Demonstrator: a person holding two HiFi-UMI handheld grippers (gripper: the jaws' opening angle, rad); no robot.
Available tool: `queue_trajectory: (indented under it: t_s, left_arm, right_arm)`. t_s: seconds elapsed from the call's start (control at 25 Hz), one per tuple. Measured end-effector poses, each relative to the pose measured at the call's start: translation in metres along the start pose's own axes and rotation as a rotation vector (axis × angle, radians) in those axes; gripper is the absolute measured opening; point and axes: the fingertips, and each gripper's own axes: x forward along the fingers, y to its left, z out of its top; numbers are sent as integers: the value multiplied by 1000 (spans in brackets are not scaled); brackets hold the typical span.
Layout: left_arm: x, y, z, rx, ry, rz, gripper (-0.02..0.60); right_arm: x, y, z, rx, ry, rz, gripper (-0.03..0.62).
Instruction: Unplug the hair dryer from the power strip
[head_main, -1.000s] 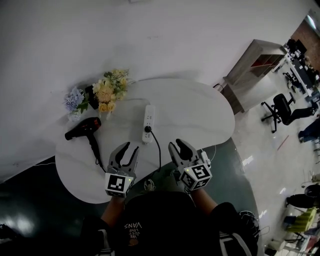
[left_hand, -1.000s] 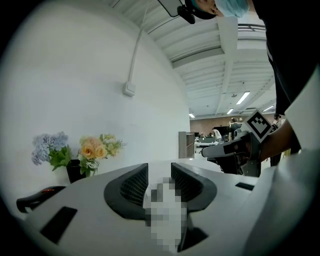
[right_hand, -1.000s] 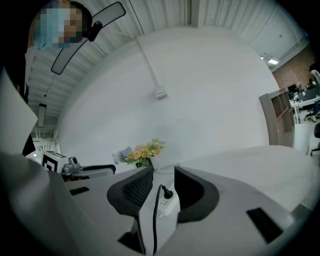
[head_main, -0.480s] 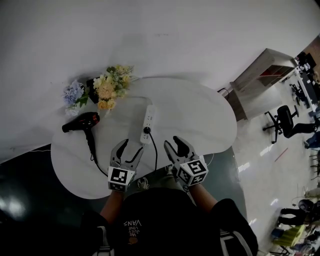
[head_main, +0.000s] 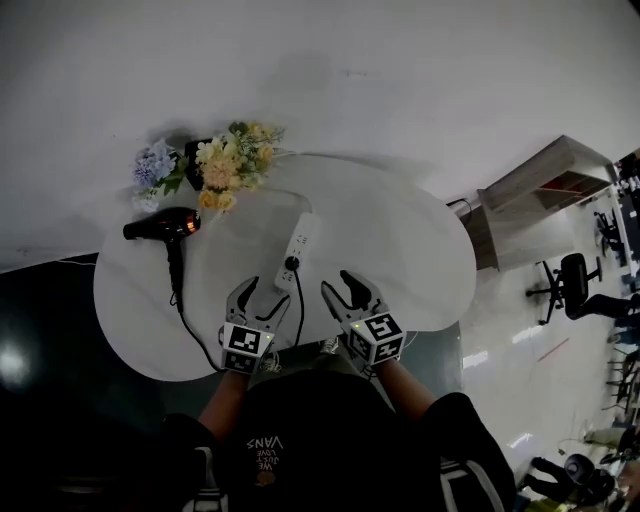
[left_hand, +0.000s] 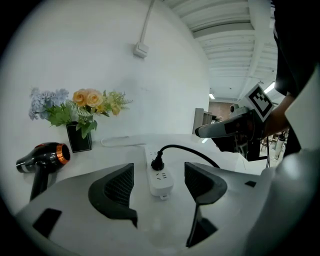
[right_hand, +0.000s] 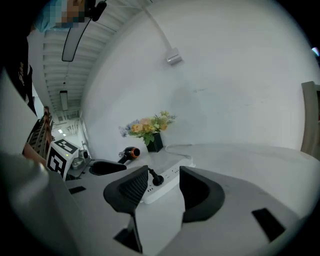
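Pulling by the cord (head_main: 298, 312) instead of the plug (head_main: 290, 264) could drag the strip (head_main: 301, 240) across the desk (head_main: 400, 250), since nothing is seen pinning it; a slanted pull could also jam the plug in its socket.

The left hand-held gripper (head_main: 264, 292) is released, its jaws having just been opening, and nothing is held. The strip's near end lies just ahead, between the lines of the jaws. The right hand-held gripper (head_main: 338, 284) is likewise released and empty, its jaws also just opened, with the plug ahead and slightly to its left.

The dryer (head_main: 165, 228) lies well ahead of the left hand-held gripper, to its left.

The plug's seating is made plain only in the gripper views. The cord's full run is given only by the head view.
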Motion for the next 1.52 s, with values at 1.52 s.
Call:
queue_trajectory:
  t_s: [1.52]
  left_arm:
    - [80, -1, -58, 212, 247, 7, 300]
  right_arm:
    - [111, 34, -39, -481, 189, 510, 190]
